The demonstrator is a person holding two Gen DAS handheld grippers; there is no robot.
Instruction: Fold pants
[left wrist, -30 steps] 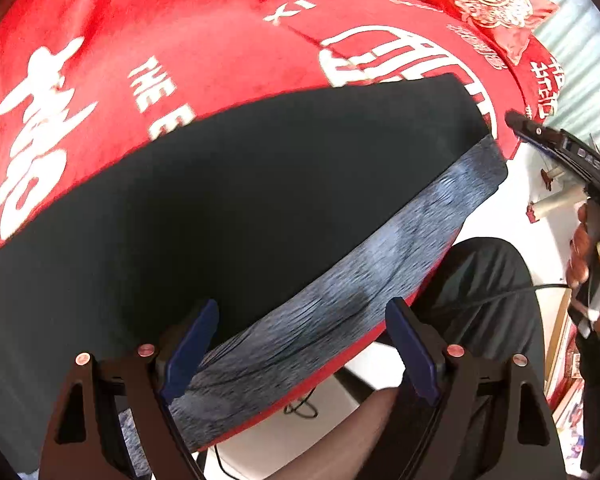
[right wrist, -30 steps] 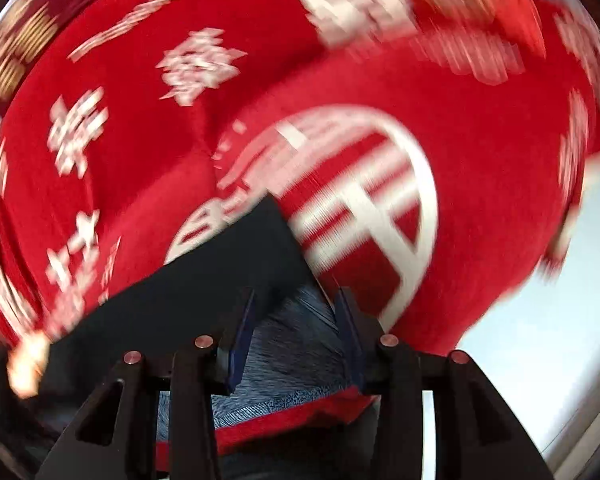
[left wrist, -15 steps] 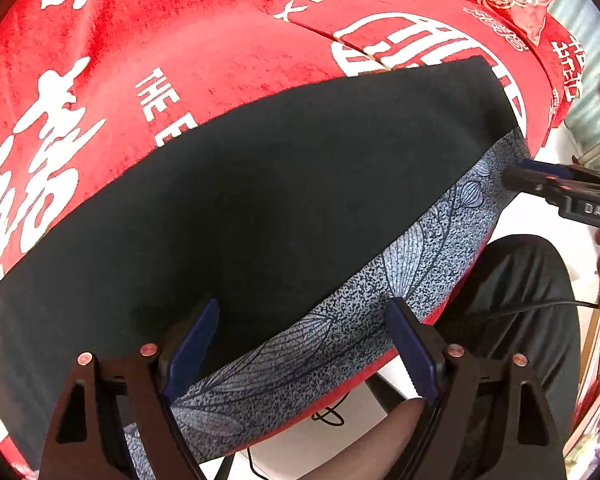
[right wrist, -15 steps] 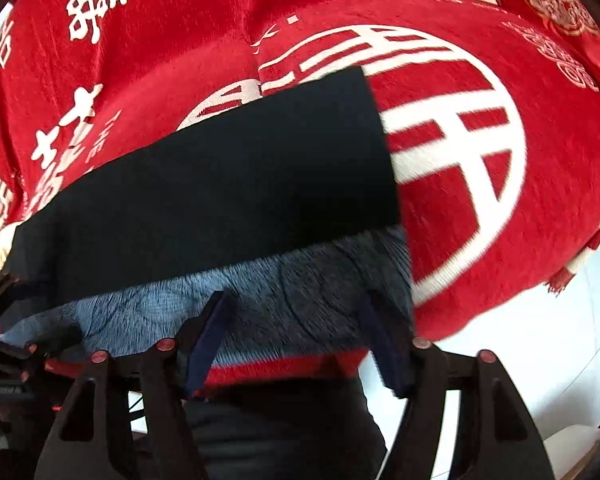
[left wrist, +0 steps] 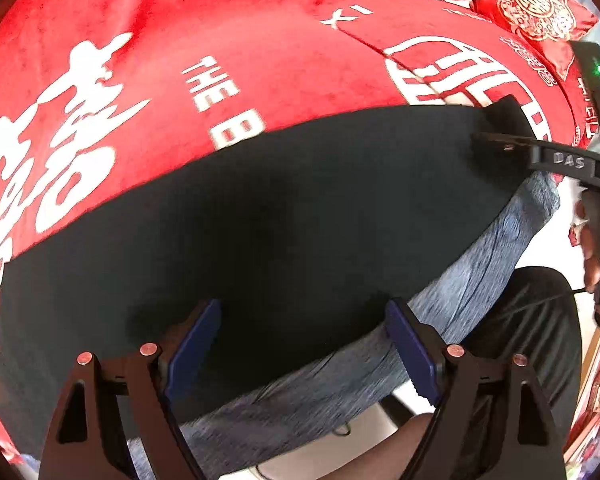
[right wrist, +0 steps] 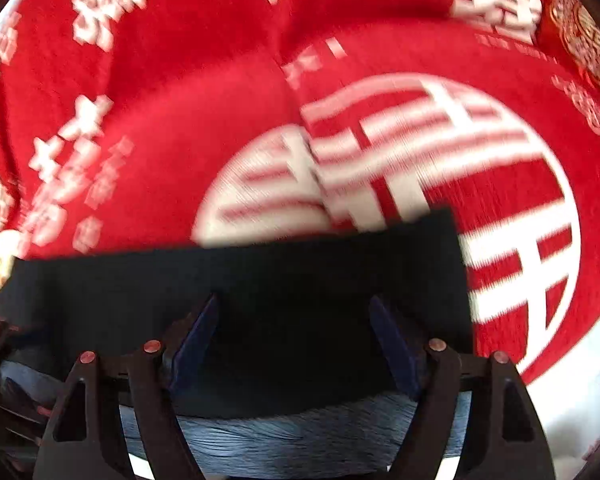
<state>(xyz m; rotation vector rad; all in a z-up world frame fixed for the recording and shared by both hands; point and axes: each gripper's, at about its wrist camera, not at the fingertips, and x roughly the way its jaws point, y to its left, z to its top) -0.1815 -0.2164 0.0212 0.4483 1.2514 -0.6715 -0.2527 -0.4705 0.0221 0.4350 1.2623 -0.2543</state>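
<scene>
The black pants (left wrist: 284, 216) lie flat and long across a red blanket (left wrist: 220, 40), with a grey-blue patterned layer (left wrist: 480, 272) along the near edge that hangs over the front. My left gripper (left wrist: 300, 344) is open, its blue pads (left wrist: 196, 344) just above the near edge of the pants. My right gripper (right wrist: 296, 340) is open over the right end of the pants (right wrist: 260, 288), with the grey-blue strip (right wrist: 292, 436) below it. The right gripper's finger (left wrist: 540, 152) also shows in the left wrist view, over the far right corner.
The red blanket with white characters (right wrist: 380, 152) covers the whole surface. A red embroidered cushion (left wrist: 536, 4) sits at the back right. The person's legs in dark trousers (left wrist: 540, 320) and a white floor (right wrist: 572, 392) lie below the front edge.
Both grippers have moved forward over the pants. The right gripper now sits lower over the black cloth, and its view is blurred by motion.
</scene>
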